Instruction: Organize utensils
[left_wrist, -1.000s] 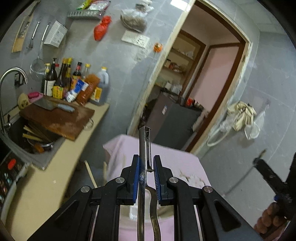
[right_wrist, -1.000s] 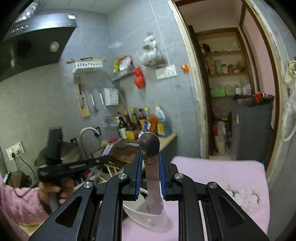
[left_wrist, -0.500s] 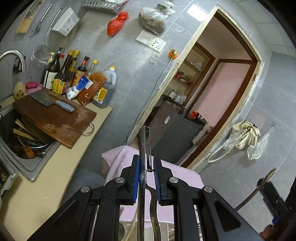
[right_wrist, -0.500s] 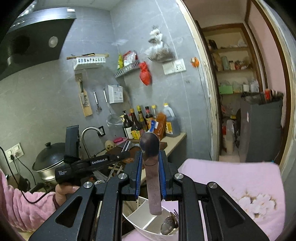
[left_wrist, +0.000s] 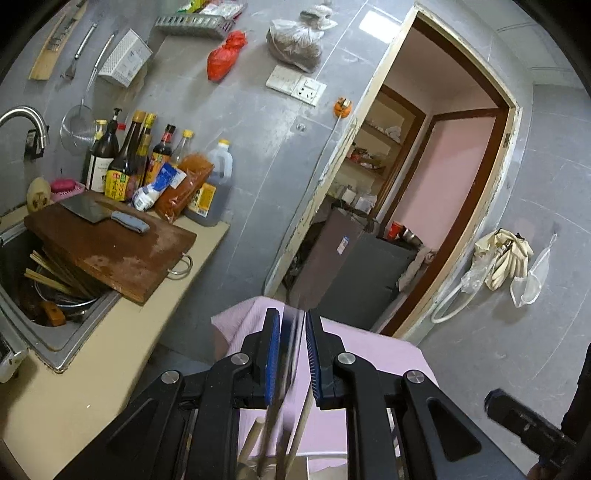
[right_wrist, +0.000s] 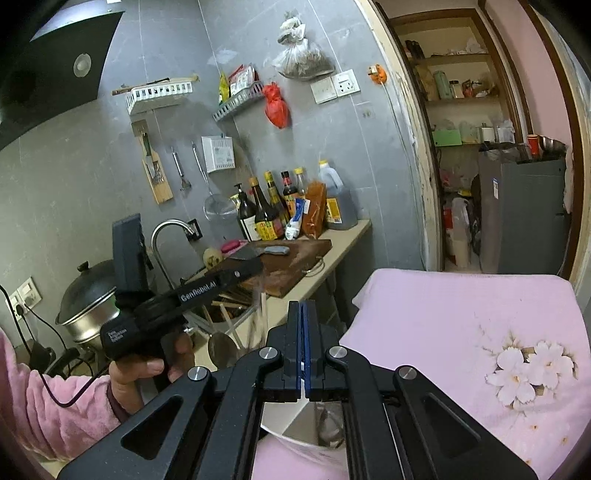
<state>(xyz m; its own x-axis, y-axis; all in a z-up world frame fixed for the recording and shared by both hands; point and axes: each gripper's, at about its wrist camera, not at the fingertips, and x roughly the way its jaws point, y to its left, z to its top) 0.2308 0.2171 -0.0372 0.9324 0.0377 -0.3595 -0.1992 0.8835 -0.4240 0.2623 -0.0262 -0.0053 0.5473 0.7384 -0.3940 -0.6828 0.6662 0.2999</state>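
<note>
Our right gripper (right_wrist: 303, 347), which pinched a spoon half a second ago, now stands fully closed on nothing above the white holder (right_wrist: 295, 424). Our left gripper (left_wrist: 291, 354) stays slightly parted around a blurred metal utensil (left_wrist: 288, 354); whether its pads press it we cannot tell.

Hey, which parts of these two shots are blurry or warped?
Left wrist view: the utensil between the left tongs is motion-smeared; the door frame bows from the fisheye. Right wrist view: mostly sharp, dark corners, shut right tongs.
</note>
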